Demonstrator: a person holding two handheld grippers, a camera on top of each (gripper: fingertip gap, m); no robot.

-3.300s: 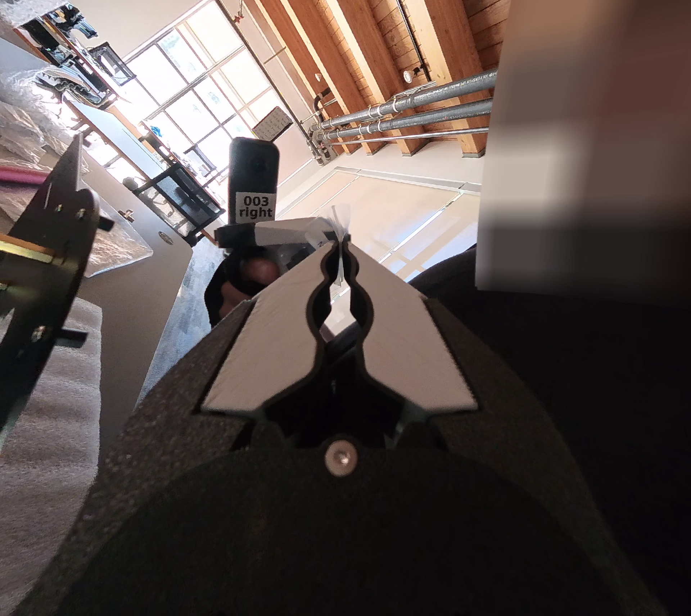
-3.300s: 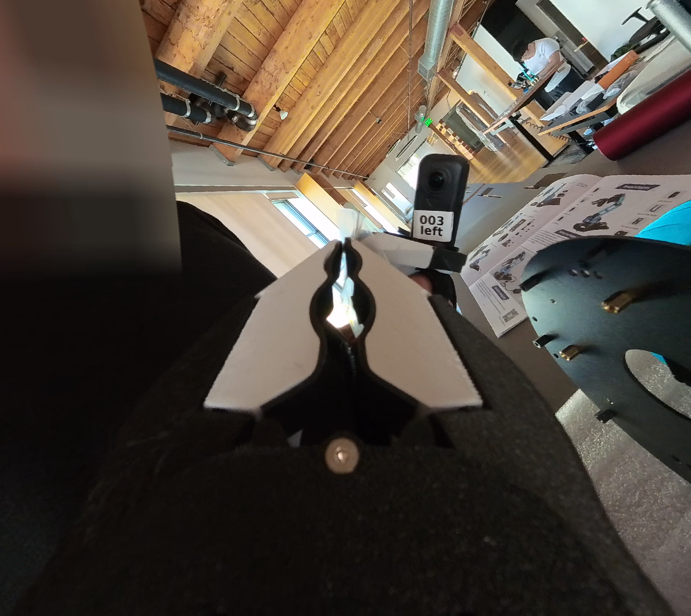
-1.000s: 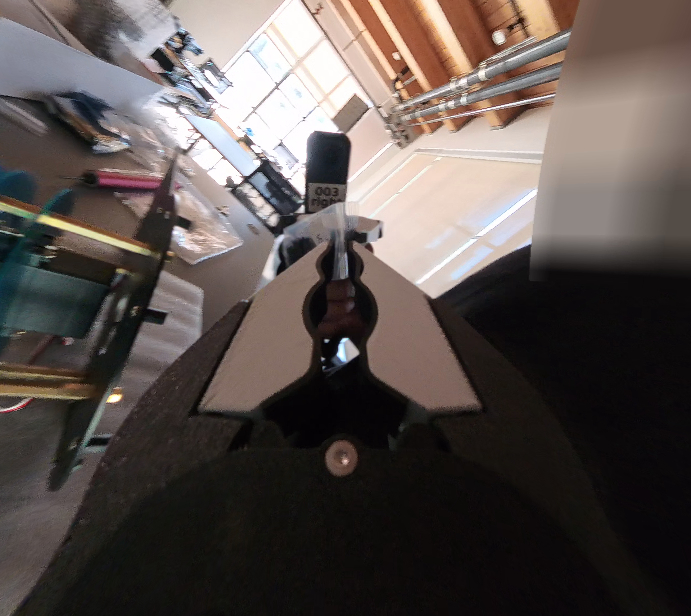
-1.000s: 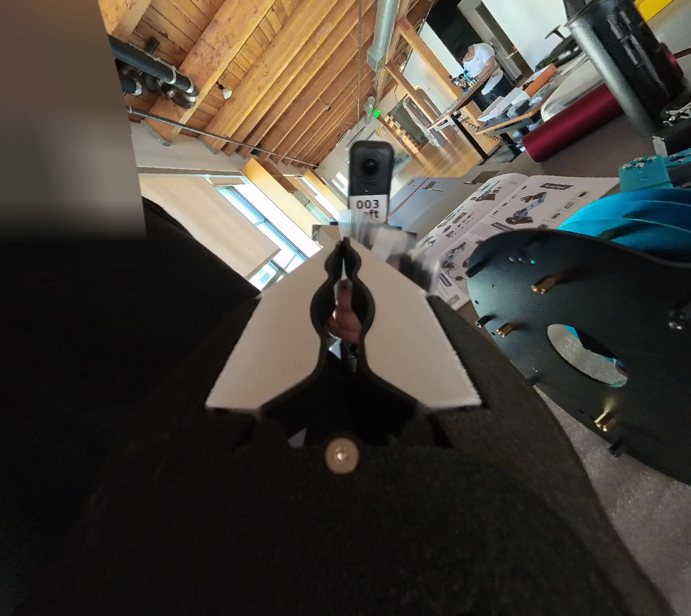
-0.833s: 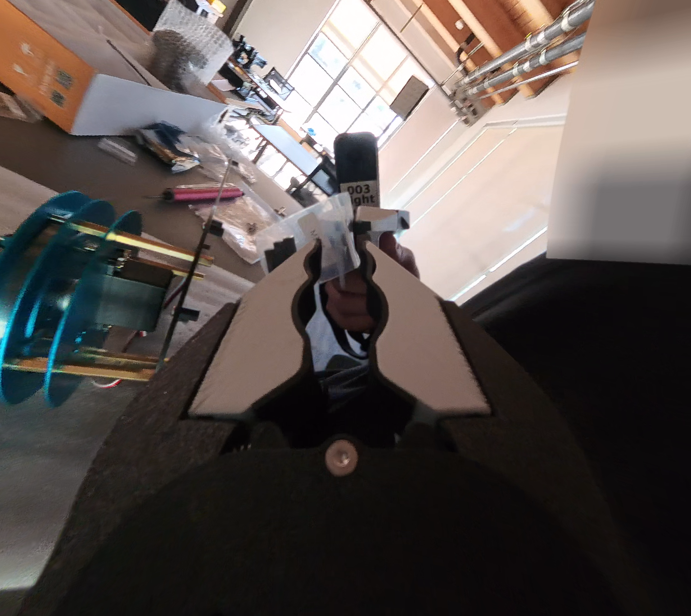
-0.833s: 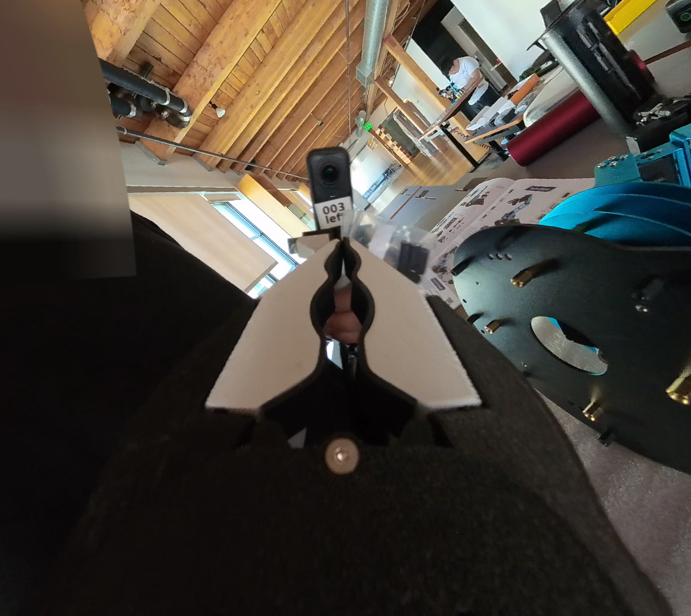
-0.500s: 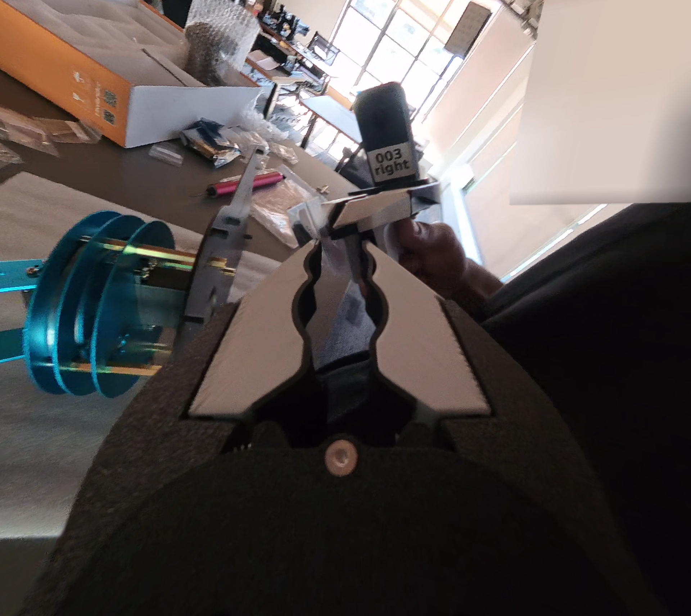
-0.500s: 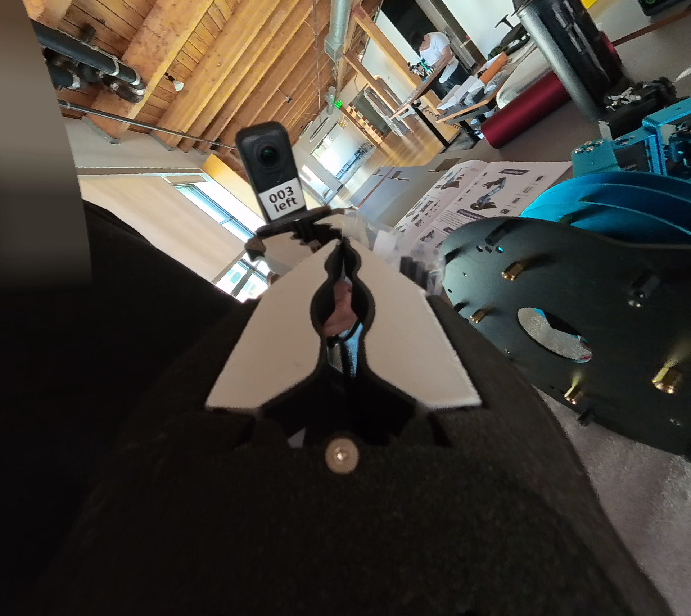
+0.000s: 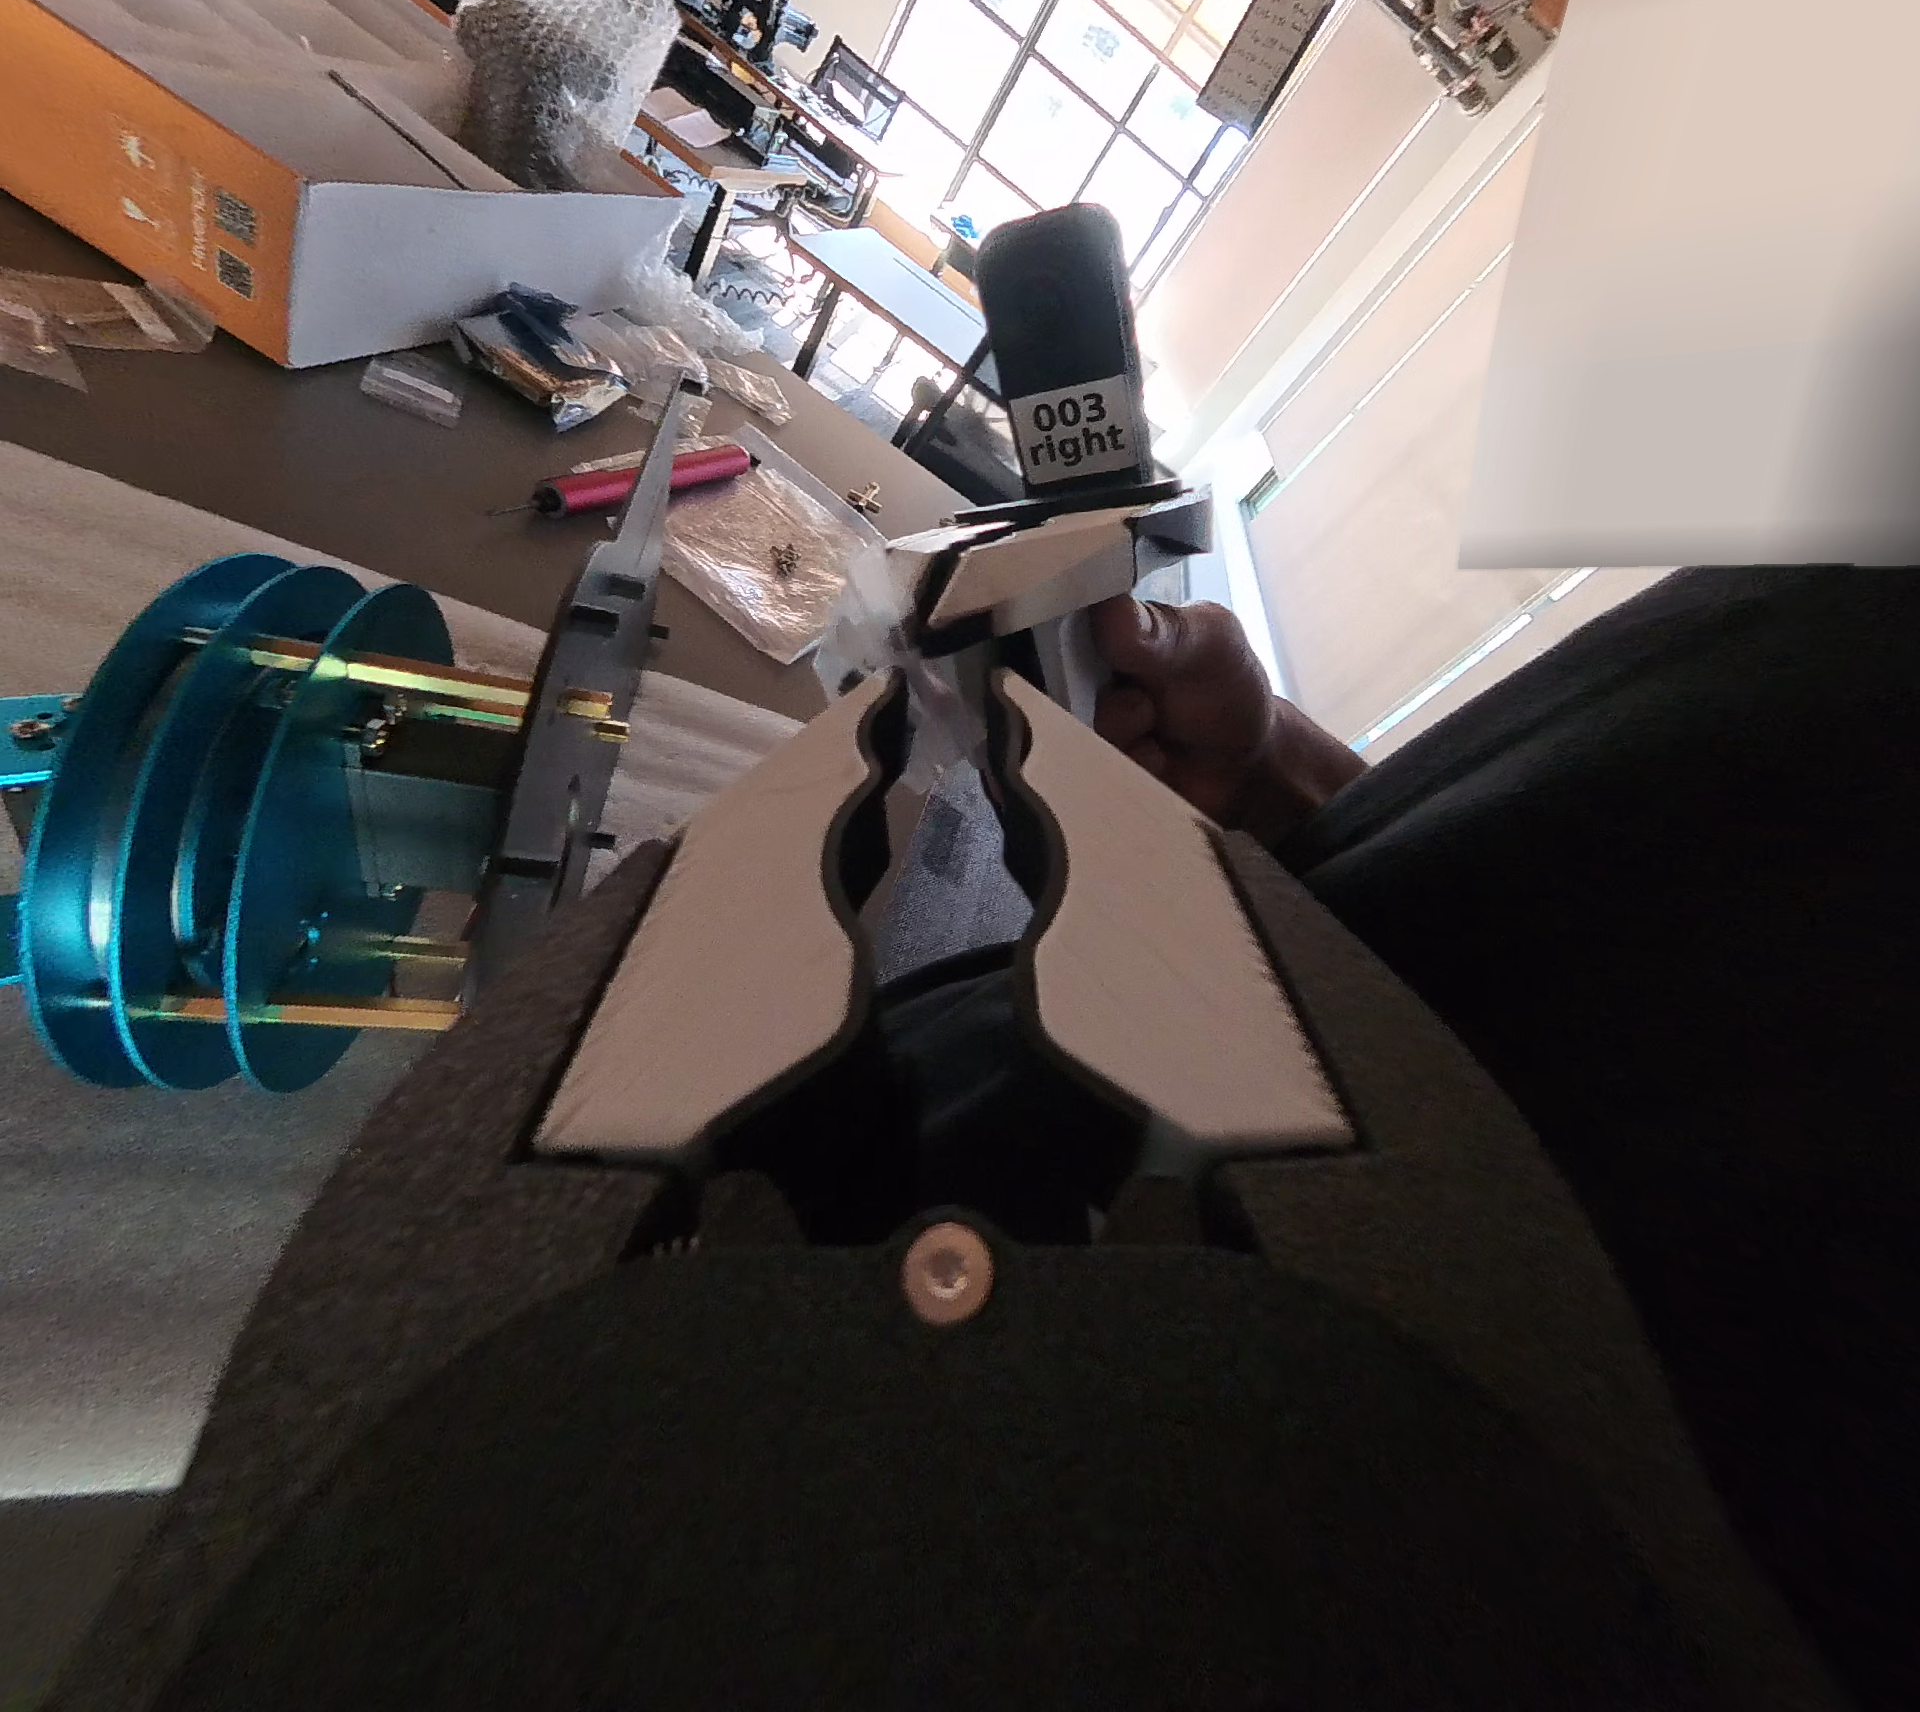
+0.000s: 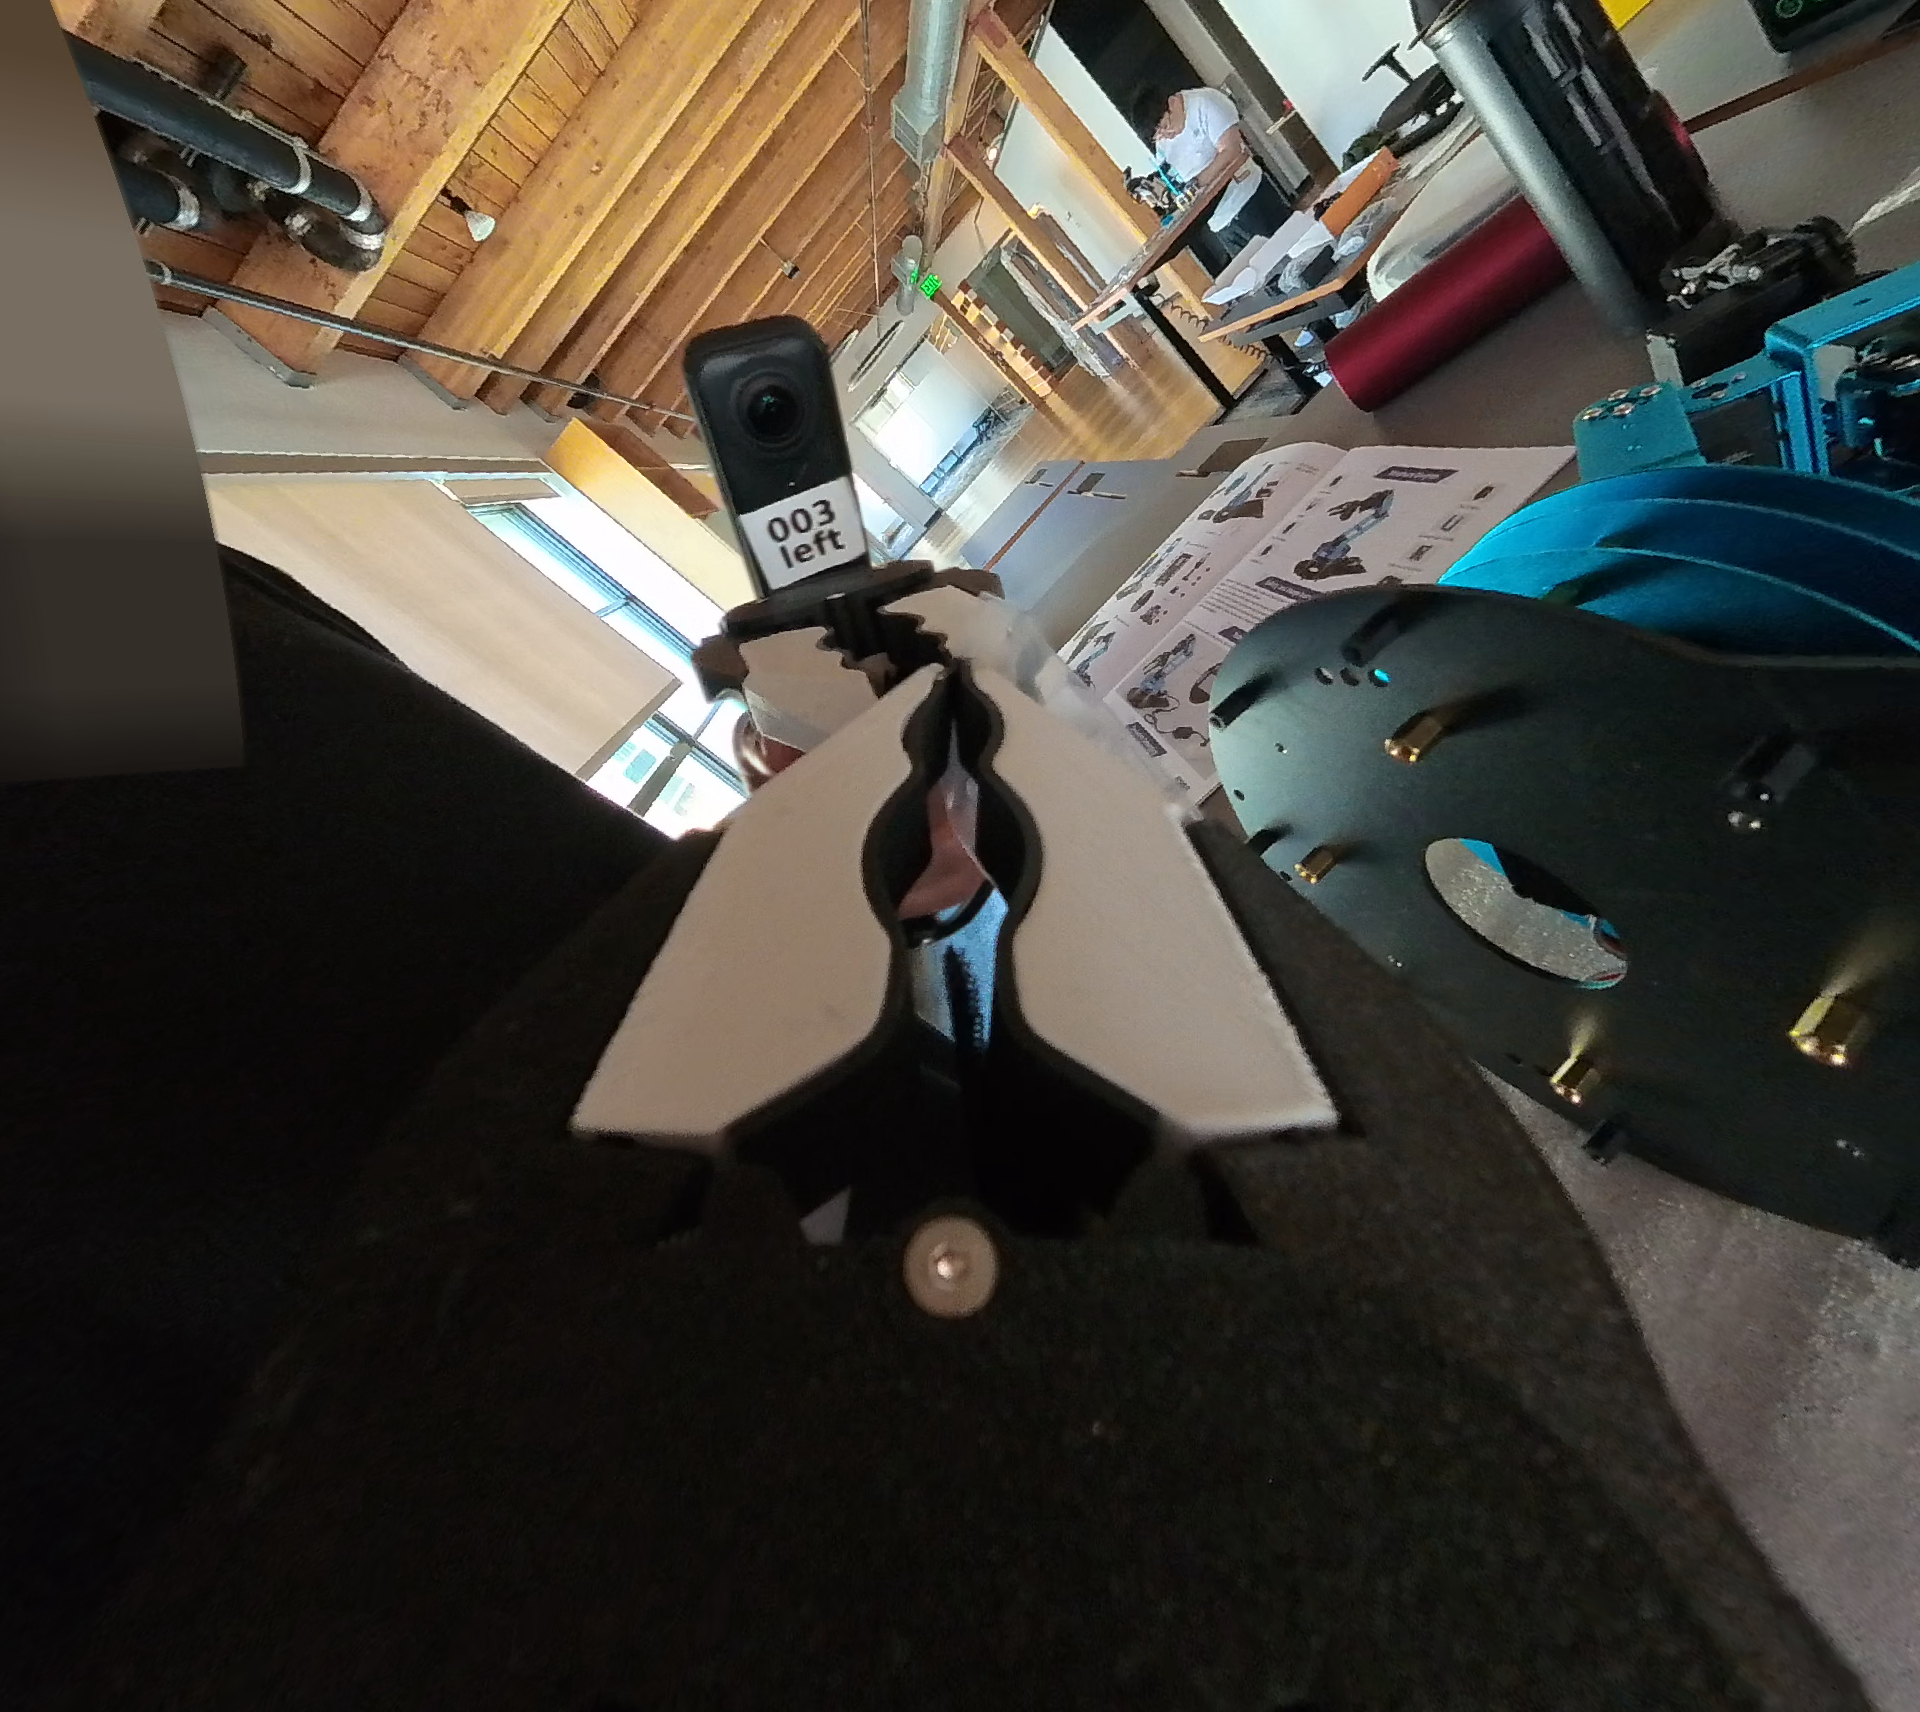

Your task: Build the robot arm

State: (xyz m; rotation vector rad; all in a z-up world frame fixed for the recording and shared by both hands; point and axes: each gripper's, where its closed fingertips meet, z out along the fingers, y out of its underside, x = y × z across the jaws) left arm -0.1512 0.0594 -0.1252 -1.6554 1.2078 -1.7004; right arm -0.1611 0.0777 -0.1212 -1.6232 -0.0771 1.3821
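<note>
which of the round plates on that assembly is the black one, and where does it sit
The black round plate is the end one, nearest the left gripper. The three discs behind it are translucent blue, joined to it by brass standoffs.

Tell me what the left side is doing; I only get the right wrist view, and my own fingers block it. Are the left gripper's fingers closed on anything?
Observer: No. The left gripper has its fingers apart, and a clear plastic bag passes between them.
Operator: What holds the bag, then?
Observer: The right gripper, shut on the bag's edge just beyond the left fingertips.
Operator: Is there anything past the black plate that I can't see?
Observer: A magenta tool lies on the table beyond it.
</note>
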